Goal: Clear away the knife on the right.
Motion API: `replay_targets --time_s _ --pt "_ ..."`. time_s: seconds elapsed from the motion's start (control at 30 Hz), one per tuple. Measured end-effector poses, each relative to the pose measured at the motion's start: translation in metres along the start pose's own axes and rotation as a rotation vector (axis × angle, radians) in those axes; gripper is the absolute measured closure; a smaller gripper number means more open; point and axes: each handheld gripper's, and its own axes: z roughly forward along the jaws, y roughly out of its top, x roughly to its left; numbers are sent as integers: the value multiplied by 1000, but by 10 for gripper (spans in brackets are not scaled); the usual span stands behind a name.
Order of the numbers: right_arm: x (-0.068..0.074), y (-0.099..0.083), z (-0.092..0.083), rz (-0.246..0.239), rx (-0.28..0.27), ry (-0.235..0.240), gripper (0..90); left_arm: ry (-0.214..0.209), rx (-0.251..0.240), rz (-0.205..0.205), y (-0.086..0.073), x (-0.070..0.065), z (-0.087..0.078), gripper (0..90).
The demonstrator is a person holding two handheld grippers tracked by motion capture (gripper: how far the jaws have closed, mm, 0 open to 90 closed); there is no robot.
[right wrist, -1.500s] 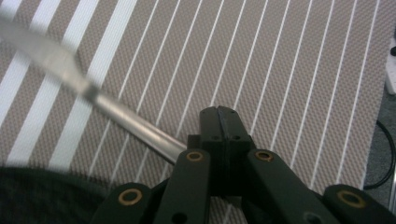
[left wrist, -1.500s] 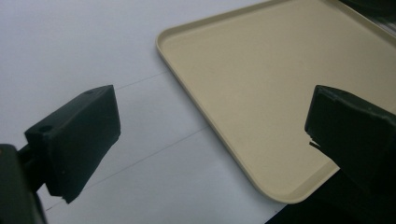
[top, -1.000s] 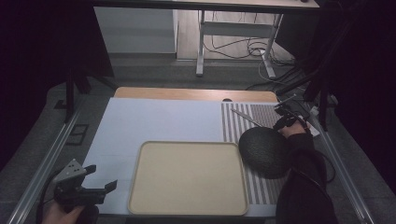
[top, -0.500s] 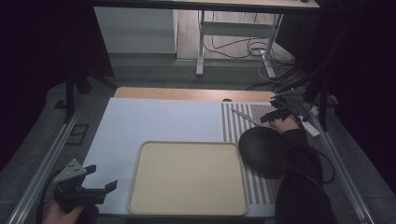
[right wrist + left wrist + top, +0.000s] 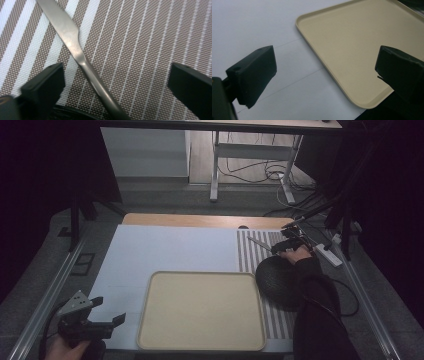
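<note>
A: Starting from the biggest thing, what lay on the bench point(image 5: 165, 250)?

B: A beige tray point(image 5: 200, 312) sat bare at the near middle, and a striped placemat point(image 5: 252, 251) ran down the right side with a dark round bowl point(image 5: 276, 280) on it. The knife point(image 5: 260, 244) lay on the mat just beyond the bowl, flat on the weave.

A: What had changed in the last second?

B: The right gripper point(image 5: 286, 245) had travelled away from the bowl toward the far edge and come down over the knife. In the right gripper view its jaws stood wide apart, one on either side of the knife's point(image 5: 82, 62) handle, holding nothing. That read as a reach about to become a grasp; the knife was likely the next thing to be lifted.

A: And the other hand?

B: The left gripper point(image 5: 107, 322) hung released at the near left corner, its jaws spread, beside the tray's point(image 5: 352, 45) rim.

A: Which way did the knife point?

B: Its long axis ran diagonally across the stripes, blade toward the far left, handle toward the near right, by the gripper and the bowl.
</note>
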Motion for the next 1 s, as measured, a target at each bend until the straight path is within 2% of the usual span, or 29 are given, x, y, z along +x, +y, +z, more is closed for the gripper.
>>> replay_targets --time_s 0.1,0.17,0.2,0.23,0.27,0.37,0.47,0.57,0.67,0.77,0.9,1.0 --pt "0 -2 6 -42 24 -2 154 0 0 -1 0 0 0 35" --pt "-1 -2 6 -31 22 9 185 -1 -1 -1 0 0 0 35" --pt "-2 -1 2 -57 26 19 331 -1 0 -2 0 0 0 35" --pt "-2 -1 2 -57 26 19 331 -1 0 -2 0 0 0 36" --pt "-3 -2 -1 -94 30 38 491 -1 0 -2 0 0 0 36" --pt "-5 -4 -5 -162 40 60 748 1 1 1 0 0 0 36" --pt "-7 -6 -7 -204 42 77 798 1 1 1 0 0 0 36" --pt "-8 -6 -7 -204 44 76 801 0 0 0 0 0 0 36" --pt "-8 -7 -7 -232 44 73 802 0 1 0 0 0 0 36" --pt "-10 -8 -9 -252 40 42 803 1 1 2 0 0 0 36" --pt "-20 -11 -16 -238 21 9 804 1 1 4 0 -1 0 36" --pt "-27 -13 -21 -220 3 7 803 2 1 3 0 -1 0 36"
